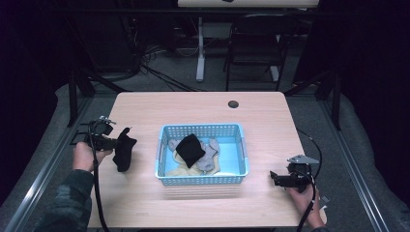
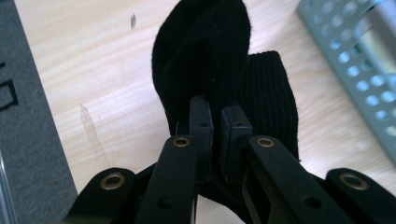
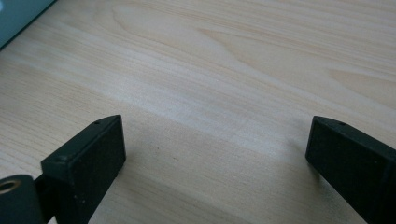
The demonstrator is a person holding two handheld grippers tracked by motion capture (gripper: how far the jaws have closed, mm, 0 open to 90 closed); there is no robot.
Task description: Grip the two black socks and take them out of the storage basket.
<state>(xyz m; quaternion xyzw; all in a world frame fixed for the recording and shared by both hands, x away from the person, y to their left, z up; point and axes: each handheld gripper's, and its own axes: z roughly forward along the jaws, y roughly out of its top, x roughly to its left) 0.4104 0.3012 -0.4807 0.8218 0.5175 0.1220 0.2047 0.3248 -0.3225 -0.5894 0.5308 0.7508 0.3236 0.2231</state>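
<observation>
Between my left gripper [image 2: 217,119] jaws: black sock [image 2: 219,70] pinched | soft, light, limp; grip bunched fabric | right gripper [image 3: 215,154] wide, empty.

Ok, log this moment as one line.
left tool: shut on black sock, left of blue basket | right tool: open, nothing held, over table

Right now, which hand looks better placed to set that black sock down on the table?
Left. Its tongs are shut on the black sock, hanging left of the basket; the right tongs are open over bare table.
</observation>
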